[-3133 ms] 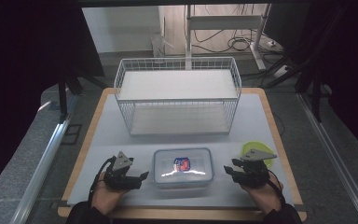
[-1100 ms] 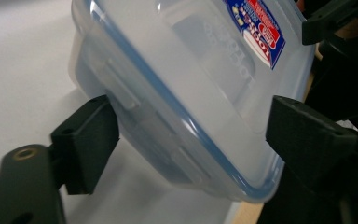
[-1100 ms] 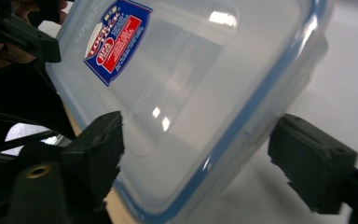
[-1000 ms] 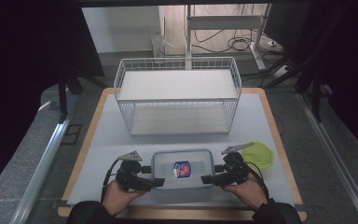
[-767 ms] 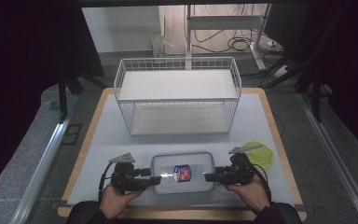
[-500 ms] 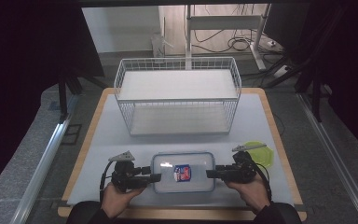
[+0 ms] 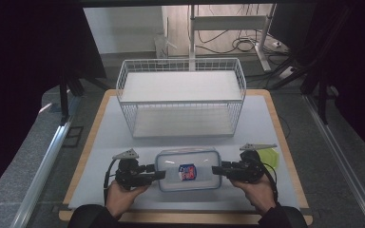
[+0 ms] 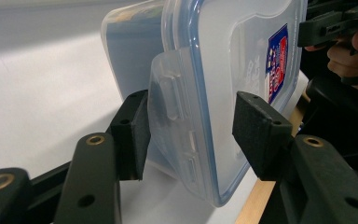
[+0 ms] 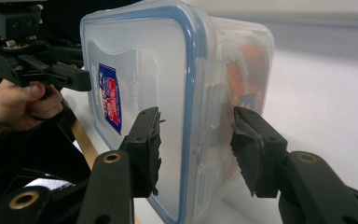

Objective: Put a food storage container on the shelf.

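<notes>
A clear plastic container [image 7: 187, 161] with a blue-rimmed lid and a red-and-blue sticker lies flat near the table's front edge. My left gripper [image 7: 160, 174] reaches in at its left end and my right gripper [image 7: 215, 169] at its right end. In the left gripper view the jaws [image 8: 191, 130] have just been closing, one pad on the latch flap under the container [image 8: 223, 56], the other on the lid. In the right gripper view the jaws [image 9: 198, 144] have just been closing too, one pad on the lid of the container [image 9: 144, 56], the other on the box's underside.
A white wire basket [image 7: 180, 95] stands behind the container at mid table. A yellow-green object [image 7: 270, 154] lies just behind my right hand. The wooden table edge [image 7: 185, 217] runs close in front of both hands.
Both hands have come in from the sides to the container's two ends. The jaws of both grippers have narrowed onto it. The container has stayed where it was.
</notes>
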